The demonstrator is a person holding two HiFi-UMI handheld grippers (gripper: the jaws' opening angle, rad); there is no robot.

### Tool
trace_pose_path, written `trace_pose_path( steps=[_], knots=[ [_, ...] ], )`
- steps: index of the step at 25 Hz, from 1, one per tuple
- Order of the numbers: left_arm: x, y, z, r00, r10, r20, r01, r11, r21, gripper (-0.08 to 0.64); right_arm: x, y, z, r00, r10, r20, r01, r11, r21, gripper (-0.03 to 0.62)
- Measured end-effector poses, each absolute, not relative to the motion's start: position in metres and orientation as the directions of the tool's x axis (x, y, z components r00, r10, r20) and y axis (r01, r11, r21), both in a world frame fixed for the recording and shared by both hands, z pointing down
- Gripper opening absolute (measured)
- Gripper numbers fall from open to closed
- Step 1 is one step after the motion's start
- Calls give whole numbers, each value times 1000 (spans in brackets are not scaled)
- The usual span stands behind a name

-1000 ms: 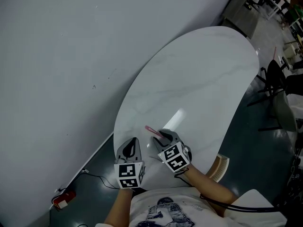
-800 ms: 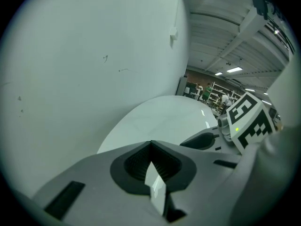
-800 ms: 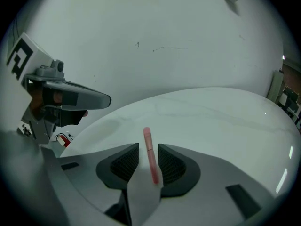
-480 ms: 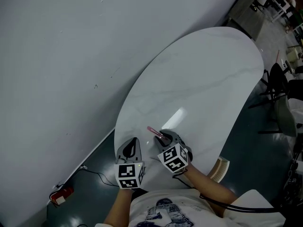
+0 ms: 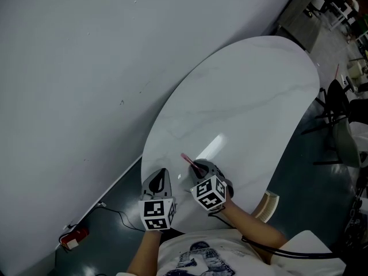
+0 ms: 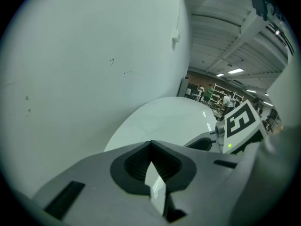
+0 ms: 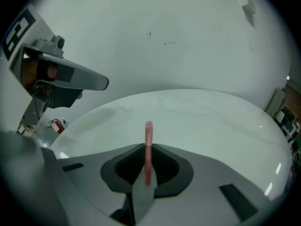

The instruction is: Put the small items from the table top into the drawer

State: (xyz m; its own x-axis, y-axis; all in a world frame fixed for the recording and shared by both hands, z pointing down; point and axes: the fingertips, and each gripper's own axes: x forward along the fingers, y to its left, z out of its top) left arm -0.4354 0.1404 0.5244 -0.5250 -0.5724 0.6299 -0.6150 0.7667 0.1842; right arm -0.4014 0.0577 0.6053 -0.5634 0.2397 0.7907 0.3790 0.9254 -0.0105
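Note:
A thin pink stick point(image 5: 186, 158) lies at the near end of the white oval table point(image 5: 247, 96). My right gripper point(image 5: 197, 167) points down at it. In the right gripper view the pink stick point(image 7: 148, 138) stands out between the jaws, which have just been closing and now press on it: the right gripper point(image 7: 147, 149) is shut on the stick. My left gripper point(image 5: 162, 173) hovers just left of it at the table's near edge. In its own view the left gripper point(image 6: 151, 148) is shut with nothing in it. No drawer shows.
A plain grey wall point(image 5: 75, 68) runs along the table's left side. On the dark floor below it lie a red box point(image 5: 73, 240) and a cable. Dark chairs point(image 5: 339, 99) stand beyond the table's right edge. A pale ribbed thing point(image 5: 268, 204) sits by my right forearm.
The right gripper's jaws have drawn in onto the pink stick and its marker cube has rolled a little. The left gripper has stayed where it was.

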Motion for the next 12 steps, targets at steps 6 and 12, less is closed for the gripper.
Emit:
trace_pose_path(
  steps=[6,12],
  knots=[
    [-430,156,514,-540,-574,615,-617,767,175,34,-394,55,592,-583,217,783,333,943,-13,61],
    [-420,163,500,-532,-604,594,-651,740,170,34,-380,57,567,-629,178,757,263,965,-8,61]
  ],
)
